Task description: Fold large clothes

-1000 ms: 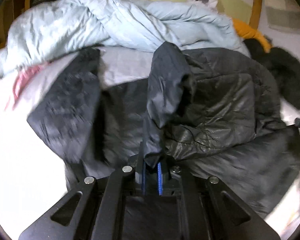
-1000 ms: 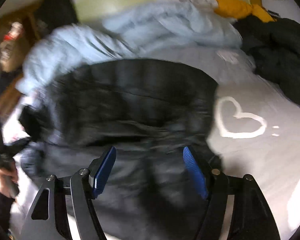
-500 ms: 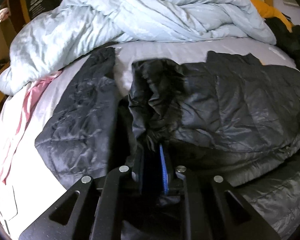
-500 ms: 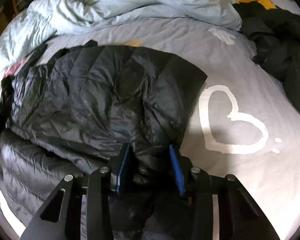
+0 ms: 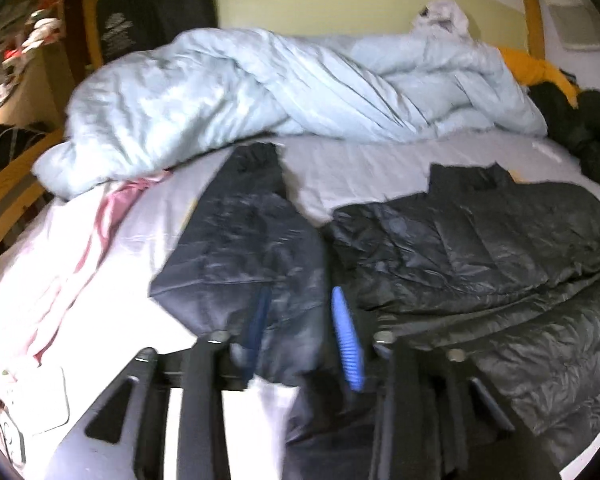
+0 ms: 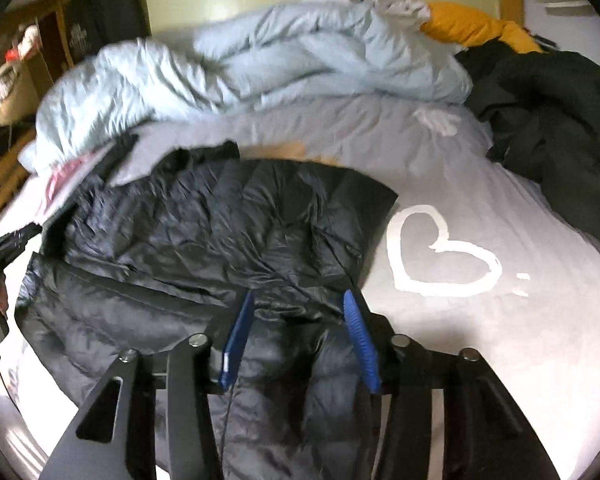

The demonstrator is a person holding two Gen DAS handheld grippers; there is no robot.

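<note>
A black puffer jacket (image 5: pixel 479 240) lies spread on the grey bed sheet (image 5: pixel 363 164), its upper part folded down over its body. One sleeve (image 5: pixel 244 240) stretches away to the left. It also shows in the right wrist view (image 6: pixel 236 224). My left gripper (image 5: pixel 300 300) is open, its blue pads either side of the sleeve's base, holding nothing. My right gripper (image 6: pixel 298 300) is open just above the jacket's folded edge, holding nothing.
A pale blue duvet (image 5: pixel 284 92) is heaped across the back of the bed. A dark garment pile (image 6: pixel 555 120) and an orange cloth (image 6: pixel 471 28) lie at the right. A white heart print (image 6: pixel 439 256) marks the sheet. Pink-striped fabric (image 5: pixel 100 232) lies left. Wooden bed frame (image 5: pixel 16 184) on the left.
Both grippers have opened and let go of the jacket, which now lies folded on the bed. Both have pulled back and up a little.
</note>
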